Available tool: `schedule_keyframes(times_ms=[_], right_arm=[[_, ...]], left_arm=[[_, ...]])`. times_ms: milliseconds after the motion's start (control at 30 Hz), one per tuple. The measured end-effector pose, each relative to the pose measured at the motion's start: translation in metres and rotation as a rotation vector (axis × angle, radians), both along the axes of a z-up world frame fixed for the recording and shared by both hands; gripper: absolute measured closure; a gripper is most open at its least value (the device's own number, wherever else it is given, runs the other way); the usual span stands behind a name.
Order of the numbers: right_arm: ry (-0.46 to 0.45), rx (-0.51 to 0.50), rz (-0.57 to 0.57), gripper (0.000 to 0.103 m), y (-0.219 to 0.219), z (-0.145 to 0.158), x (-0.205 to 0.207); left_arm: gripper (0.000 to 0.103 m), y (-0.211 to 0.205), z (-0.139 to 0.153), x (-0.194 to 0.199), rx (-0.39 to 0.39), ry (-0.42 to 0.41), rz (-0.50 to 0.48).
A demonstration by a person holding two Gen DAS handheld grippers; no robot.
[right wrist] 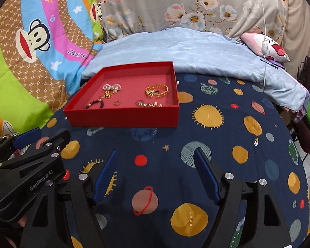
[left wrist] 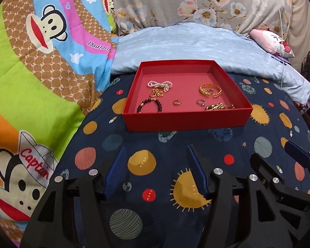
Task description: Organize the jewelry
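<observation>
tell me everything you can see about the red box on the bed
The red box is a shallow, square, open tray with no lid in view, apparently stiff card, with low upright walls and a pinker floor. It sits flat on the dark planet-print cover, its far edge near the pale blue bedding. Loose jewelry lies scattered inside: a pearl bow, gold chain bangles, a dark bead bracelet, small rings. Neither tool touches it.

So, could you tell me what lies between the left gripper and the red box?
Only bare planet-print cloth: in the left wrist view, nothing sits between the open left gripper and the red box.
</observation>
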State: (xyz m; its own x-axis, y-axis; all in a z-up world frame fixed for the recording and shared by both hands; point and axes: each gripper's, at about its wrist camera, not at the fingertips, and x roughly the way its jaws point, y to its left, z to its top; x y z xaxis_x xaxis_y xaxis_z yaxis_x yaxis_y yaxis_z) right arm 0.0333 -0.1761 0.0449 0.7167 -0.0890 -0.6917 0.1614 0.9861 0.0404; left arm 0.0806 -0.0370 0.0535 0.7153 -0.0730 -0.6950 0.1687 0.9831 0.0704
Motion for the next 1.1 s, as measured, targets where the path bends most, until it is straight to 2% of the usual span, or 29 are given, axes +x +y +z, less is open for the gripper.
schedule_keyframes(times_ms=[367,567,667,800,1100], right_arm=[[0.035,0.007,0.002,0.029,0.0,-0.027,0.008],[0.049,0.01,0.001,0.029,0.0,-0.038,0.011],[0.055,0.013,-0.002,0.029,0.0,-0.039,0.012],[0.049,0.007,-0.005,0.029,0.001,-0.038,0.011],[0.049,-0.02,-0.014,0.028,0.004,-0.038,0.011]], left_arm=[[0.041,0.003,-0.033,0.005,-0.012,0.048,0.049],[0.041,0.0,-0.041,0.005,0.005,0.028,0.063],[0.039,0.002,-0.044,0.006,-0.004,0.026,0.075],[0.029,0.005,-0.049,0.006,0.003,0.026,0.103],[0.029,0.007,-0.054,0.008,-0.014,0.054,0.1]])
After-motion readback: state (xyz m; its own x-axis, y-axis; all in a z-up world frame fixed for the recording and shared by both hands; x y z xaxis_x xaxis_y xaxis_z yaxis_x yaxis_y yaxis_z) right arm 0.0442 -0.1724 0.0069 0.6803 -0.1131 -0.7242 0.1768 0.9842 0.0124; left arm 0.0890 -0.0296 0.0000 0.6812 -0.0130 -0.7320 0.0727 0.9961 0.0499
